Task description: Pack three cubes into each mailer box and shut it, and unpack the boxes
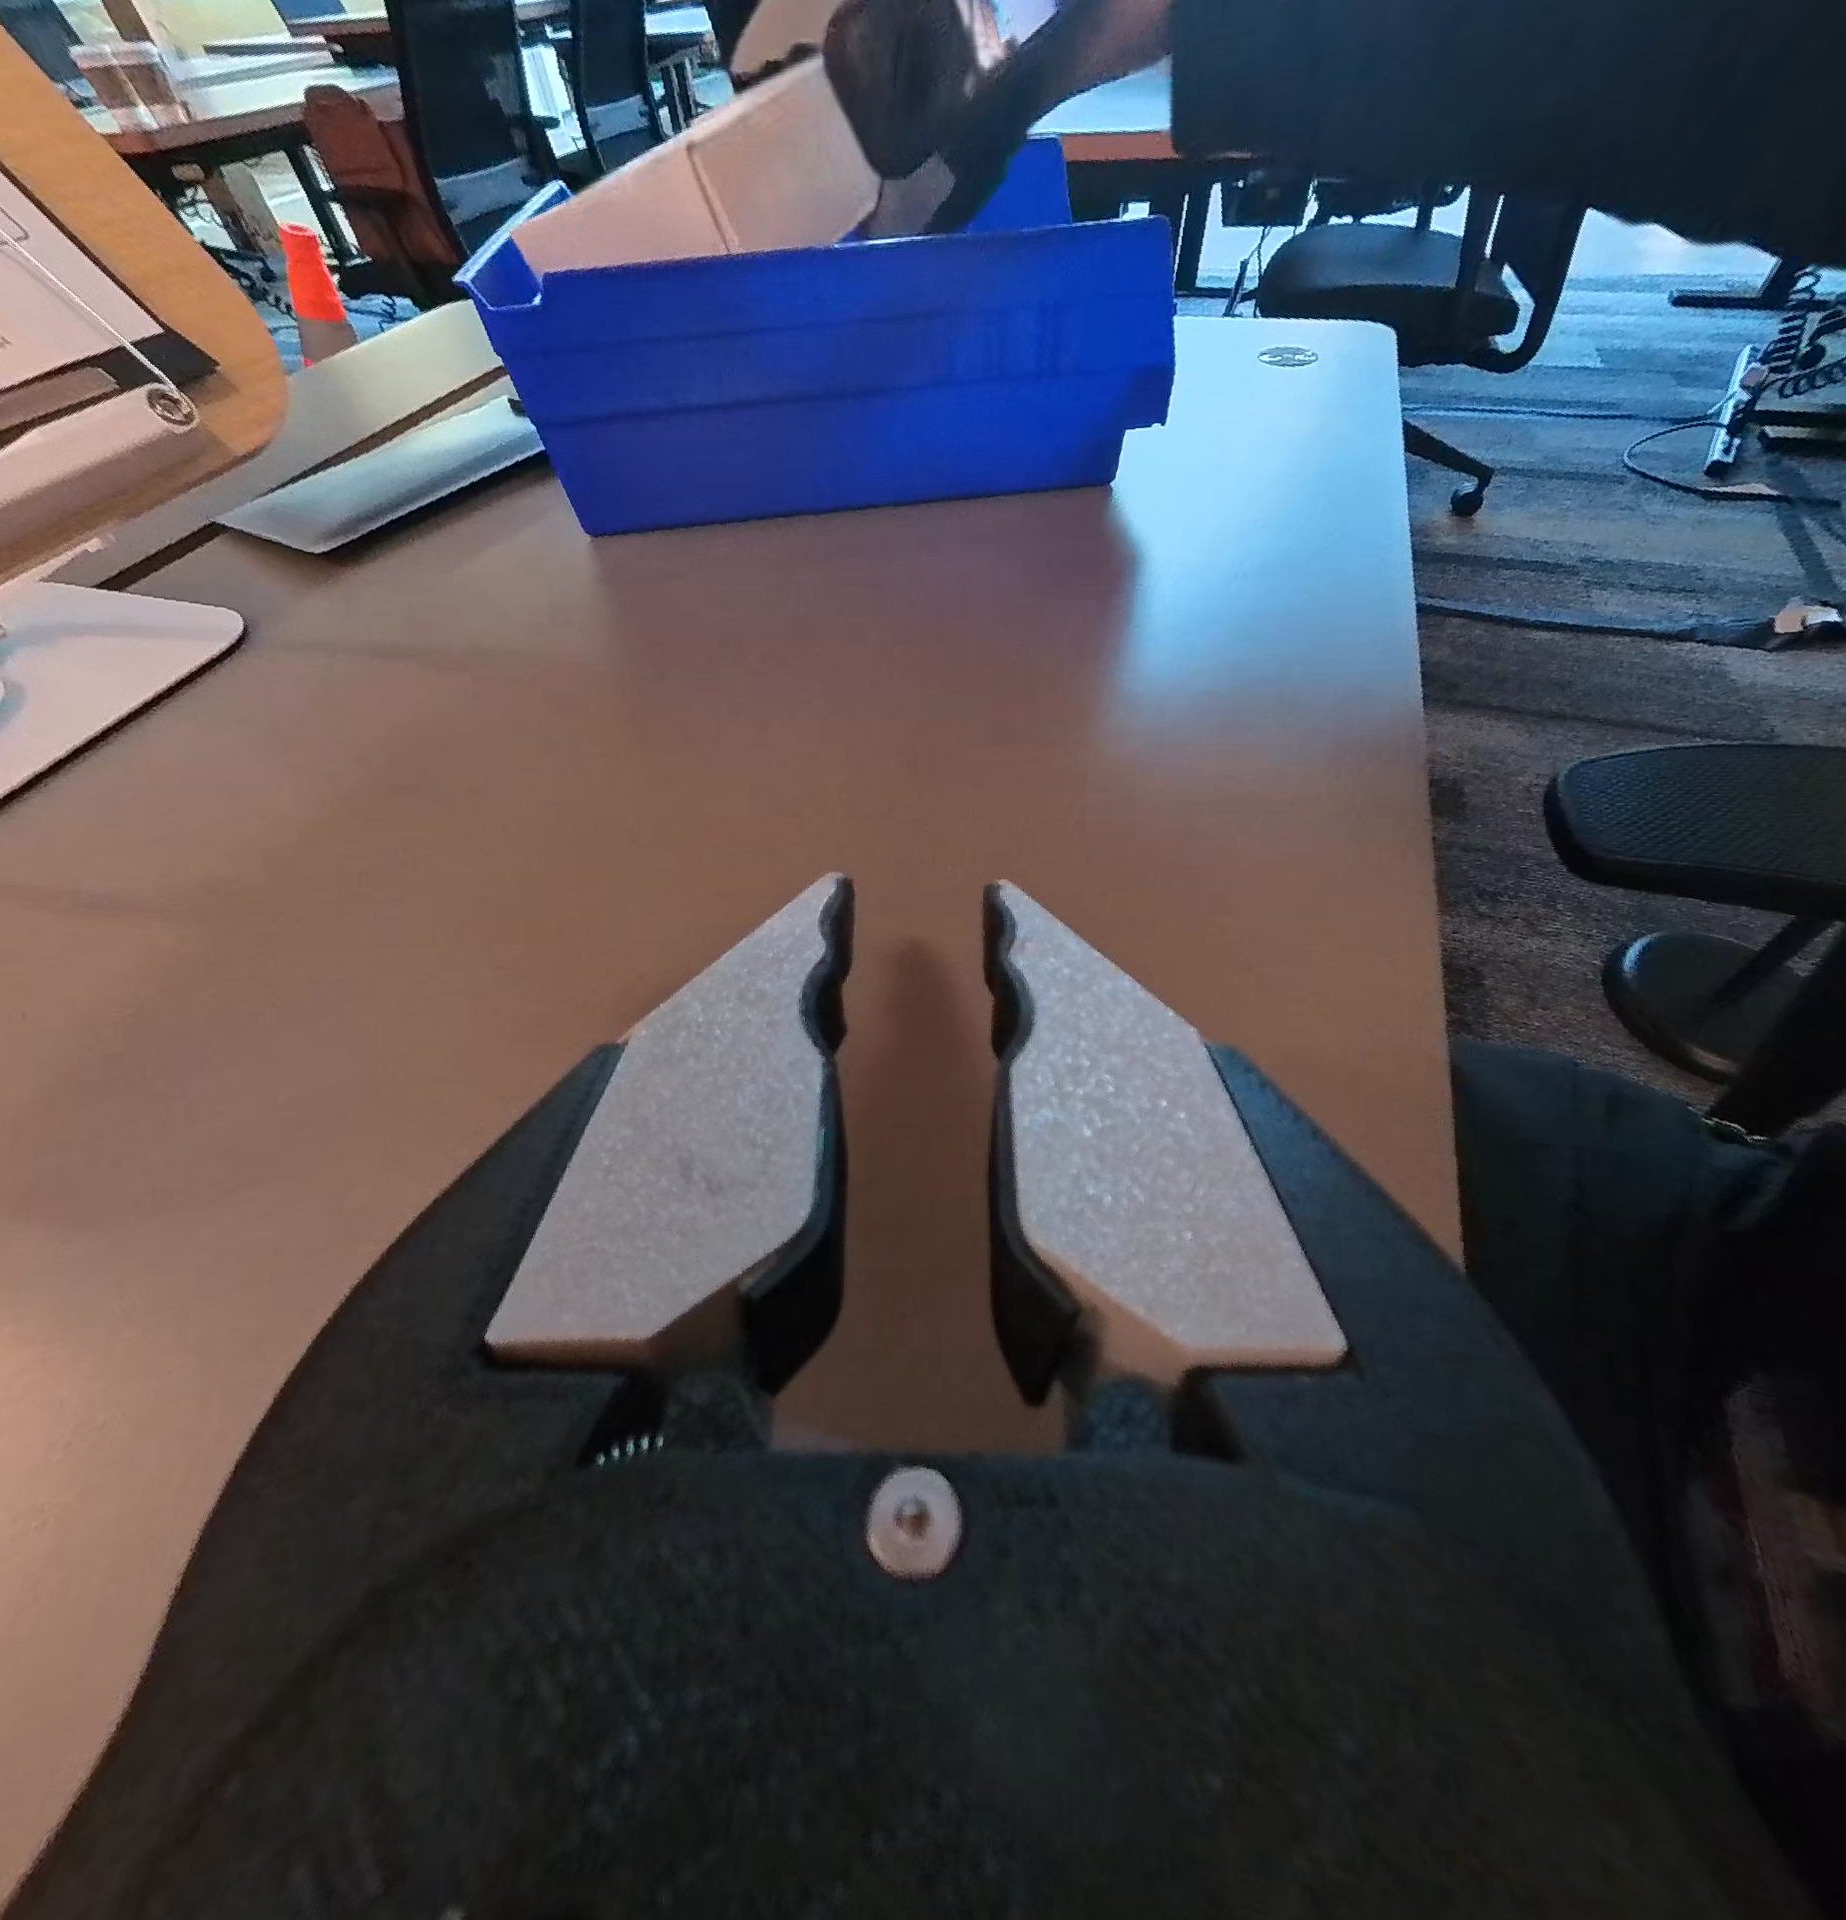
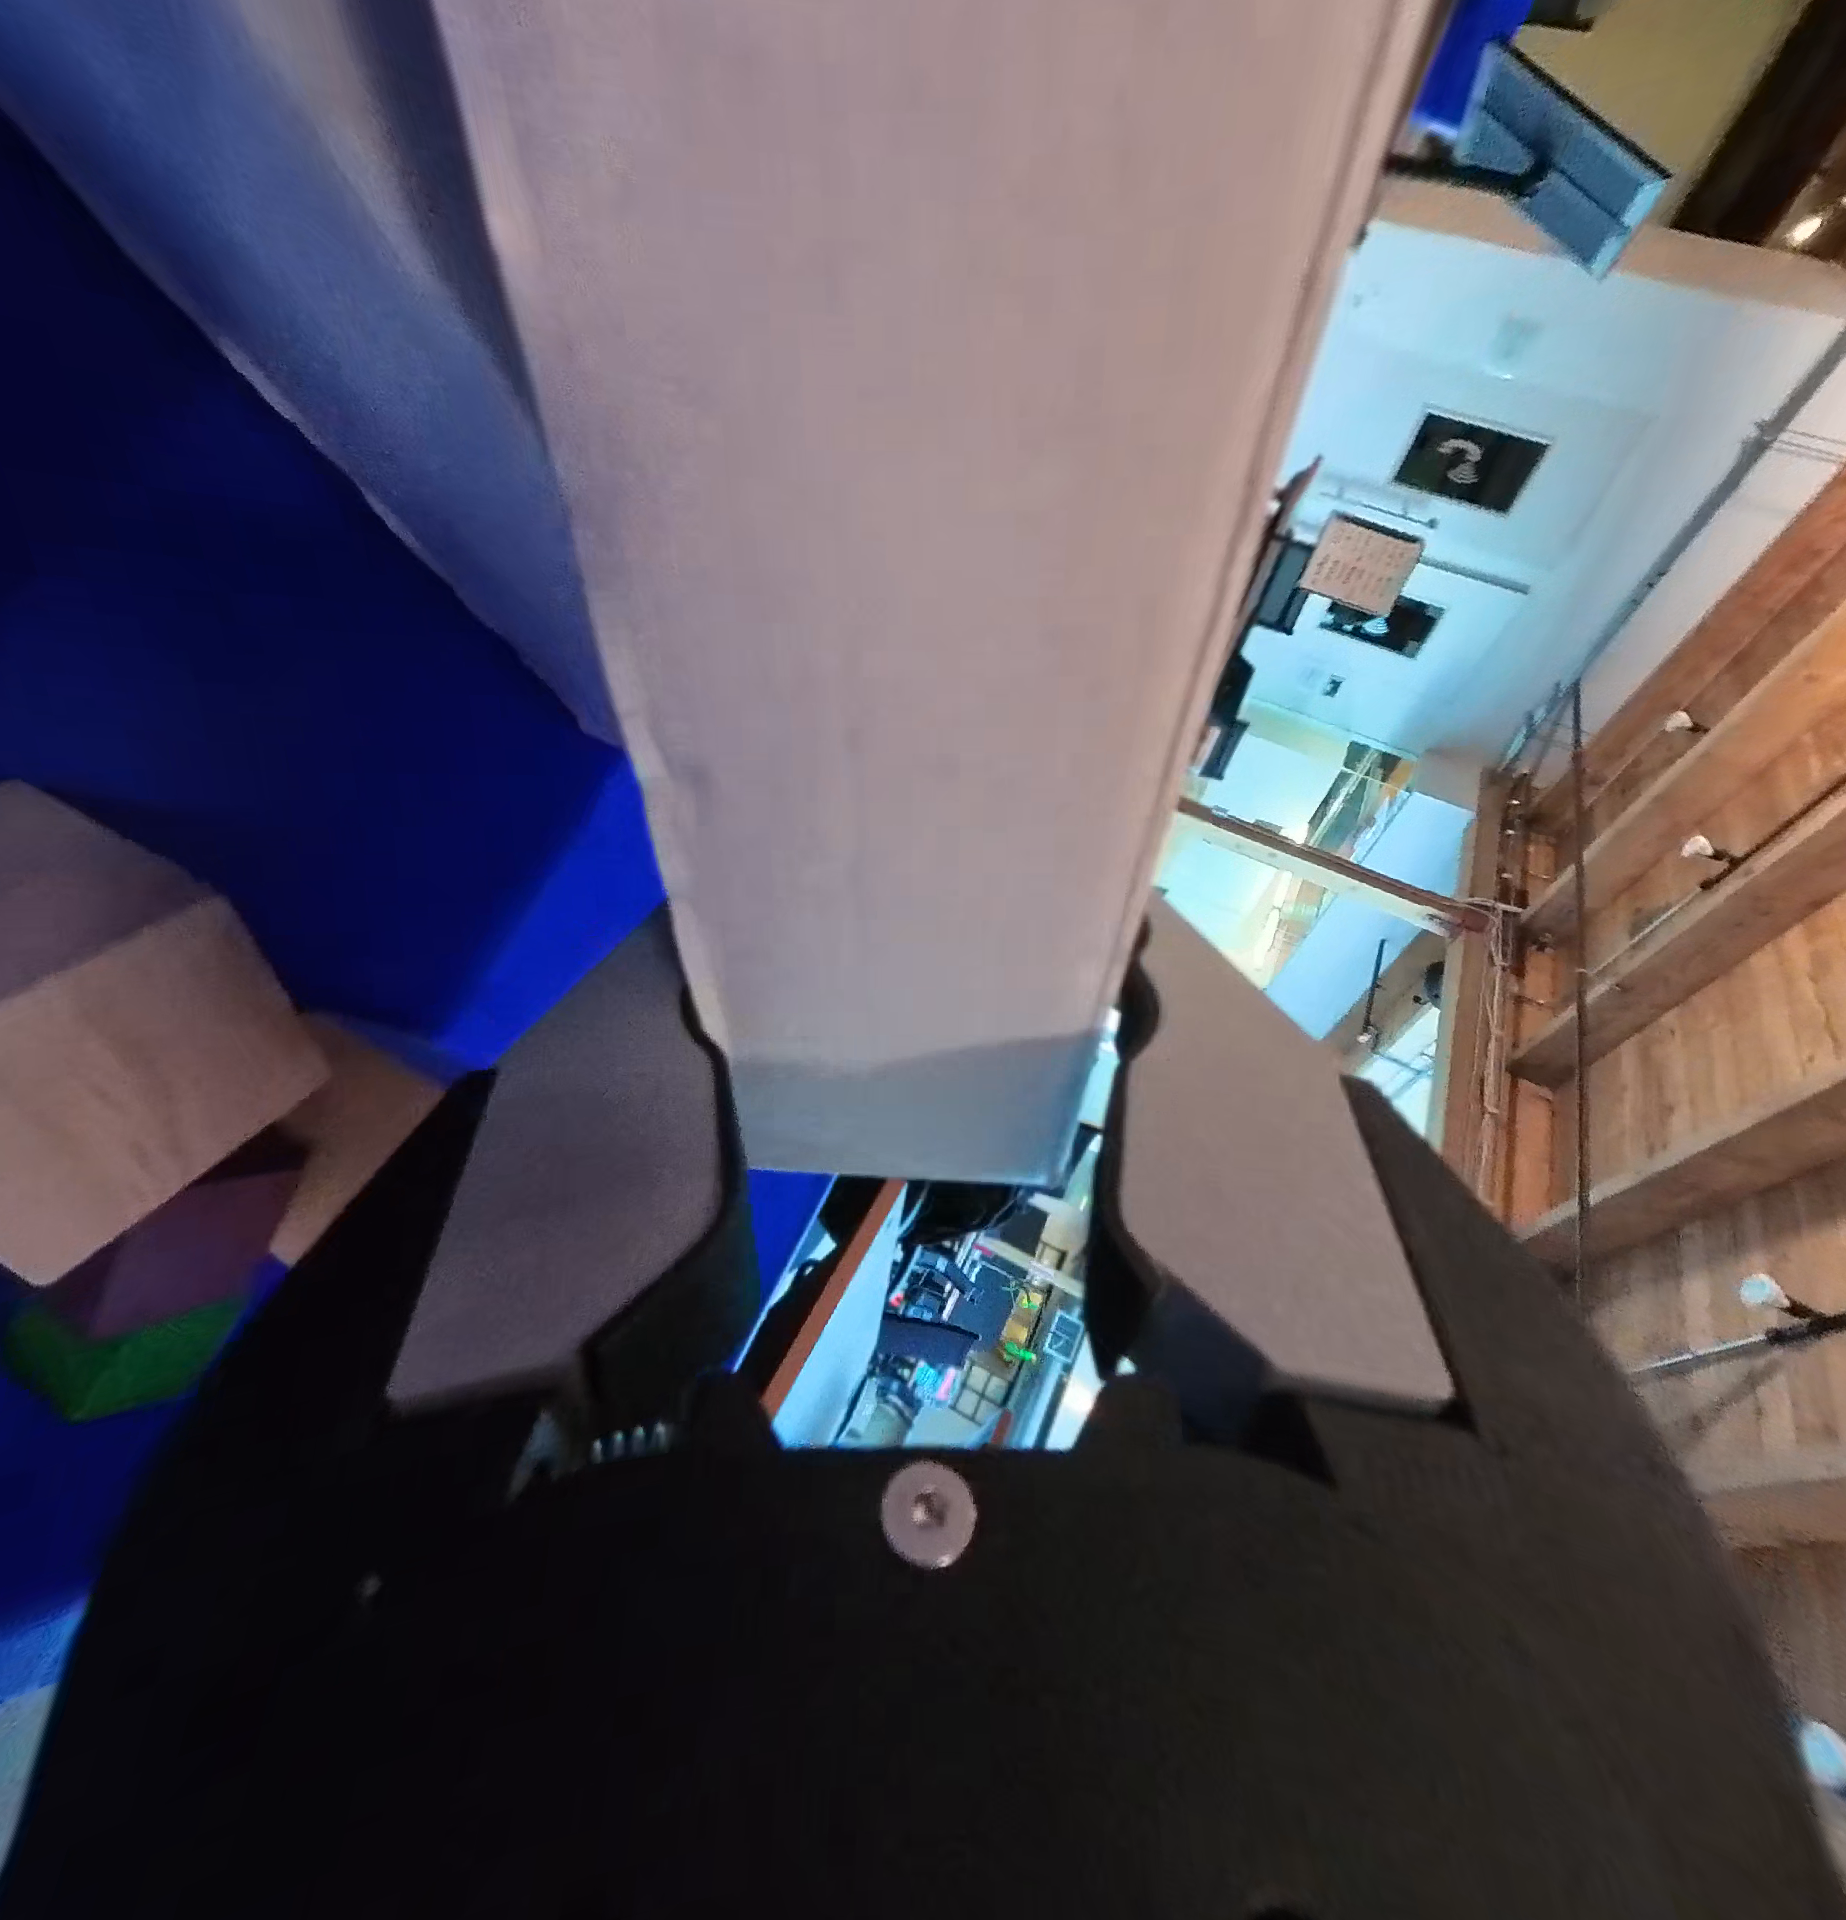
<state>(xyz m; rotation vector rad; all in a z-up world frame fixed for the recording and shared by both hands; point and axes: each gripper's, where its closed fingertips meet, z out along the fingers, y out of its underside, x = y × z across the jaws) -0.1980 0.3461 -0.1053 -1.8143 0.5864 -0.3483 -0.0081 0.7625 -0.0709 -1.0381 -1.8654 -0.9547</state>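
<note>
Brown surface (image 1: 690, 727) w/ a blue bin (image 1: 846, 395) at its far end. My right tool (image 2: 914, 1049) is clamped on a mailer box (image 2: 898, 520), tilted over the bin. Wooden cubes (image 2: 119, 1039) lie inside the bin, count unclear, prob. several. Left tool (image 1: 919, 914) hangs slightly parted, empty, above the surface.

Our left view looks low along the desk (image 1: 690, 727) toward the far bin (image 1: 846, 395); our right view, rolled sideways, sits close inside that shared bin (image 2: 171, 623).
</note>
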